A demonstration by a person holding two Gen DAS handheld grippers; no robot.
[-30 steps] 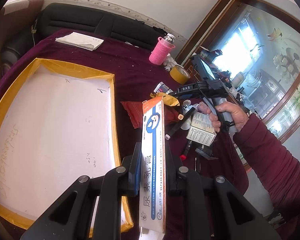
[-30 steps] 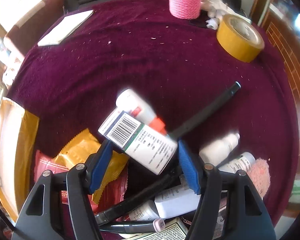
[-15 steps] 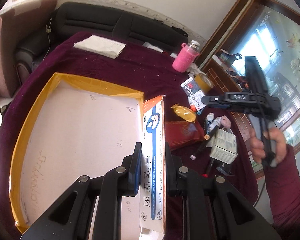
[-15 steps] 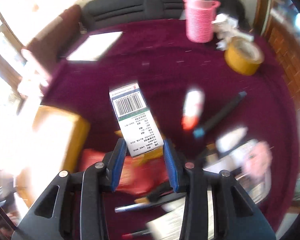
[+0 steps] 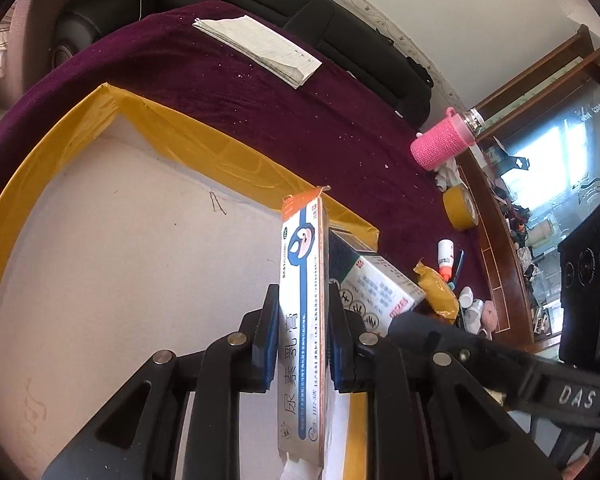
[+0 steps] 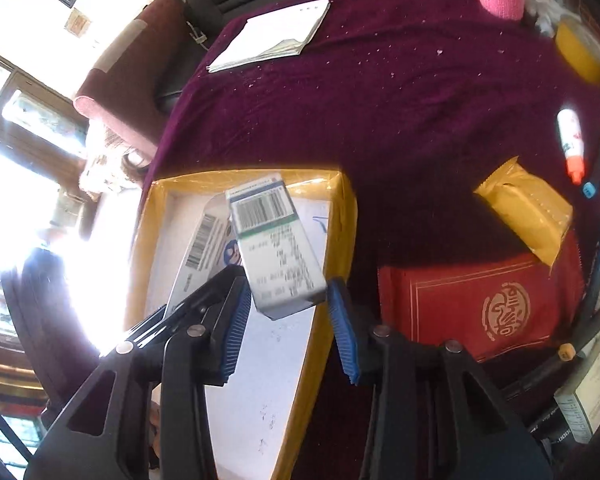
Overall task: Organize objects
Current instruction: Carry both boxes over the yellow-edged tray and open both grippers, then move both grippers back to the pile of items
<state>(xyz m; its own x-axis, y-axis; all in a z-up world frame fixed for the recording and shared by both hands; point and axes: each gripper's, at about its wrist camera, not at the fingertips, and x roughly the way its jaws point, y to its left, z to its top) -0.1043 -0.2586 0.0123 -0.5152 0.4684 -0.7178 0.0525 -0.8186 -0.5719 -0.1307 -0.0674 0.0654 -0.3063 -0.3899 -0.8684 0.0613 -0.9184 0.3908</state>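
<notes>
Left gripper (image 5: 303,344) clamps the long carton (image 5: 302,320), its jaws just easing, and right gripper (image 6: 288,308) grips the small box (image 6: 276,248); both hang over the tray (image 5: 204,148), evidently for stowing. Clutter lies at three o'clock.

Tray floor (image 5: 120,260) lies bare; clutter (image 6: 520,240) crowds its right

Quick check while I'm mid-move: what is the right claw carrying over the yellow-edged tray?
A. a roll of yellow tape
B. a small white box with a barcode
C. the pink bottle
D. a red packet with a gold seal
B: the small white barcode box sits between the right claw's blue pads, above the yellow-edged tray.
</notes>
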